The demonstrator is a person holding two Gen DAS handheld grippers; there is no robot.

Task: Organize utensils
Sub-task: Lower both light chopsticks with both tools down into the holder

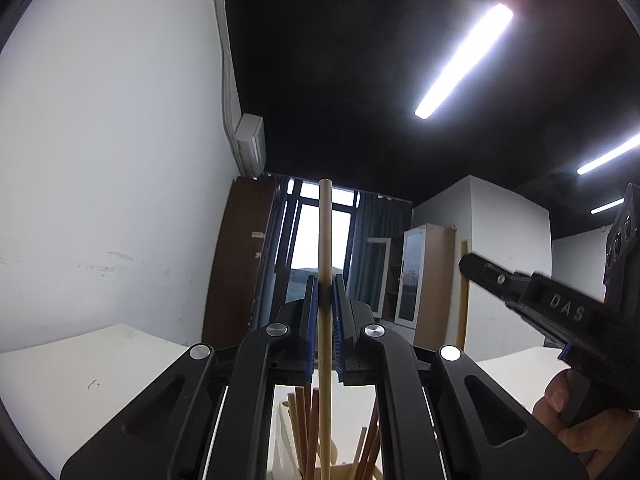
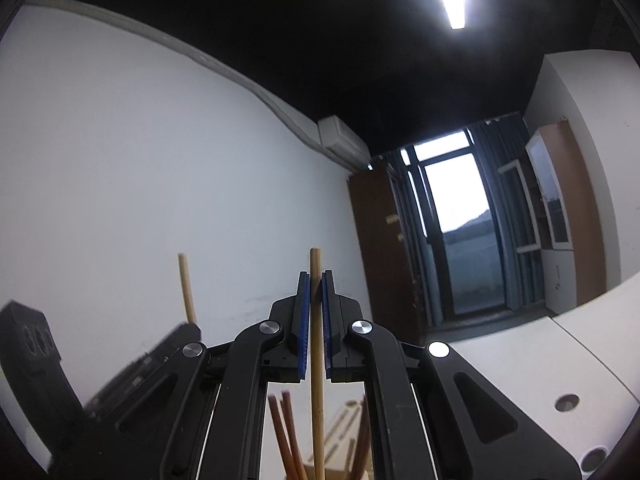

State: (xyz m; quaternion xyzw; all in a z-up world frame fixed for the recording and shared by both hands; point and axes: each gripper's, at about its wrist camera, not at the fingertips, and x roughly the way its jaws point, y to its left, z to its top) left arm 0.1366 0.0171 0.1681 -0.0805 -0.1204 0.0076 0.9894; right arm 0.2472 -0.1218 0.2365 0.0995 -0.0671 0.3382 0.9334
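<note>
Currently both clamped — left gripper (image 1: 325,292) pinching a pale chopstick (image 1: 325,232) upright at 12 o'clock, right gripper (image 2: 316,292) pinching a bamboo chopstick (image 2: 316,320) likewise; brown chopsticks (image 2: 286,436) bunched at 6 o'clock.

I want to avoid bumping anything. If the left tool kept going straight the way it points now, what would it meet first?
Probably nothing close. The left tool, shut on a light wooden chopstick, points slightly upward at the distant window. The way looks free as far as the picture shows, though depth is uncertain.

Ahead of me: white wall (image 1: 108,184), dark ceiling (image 1: 360,80), strip light (image 1: 464,60), curtained window (image 2: 460,236), brown cabinet (image 2: 380,256), white table (image 2: 520,360).
</note>
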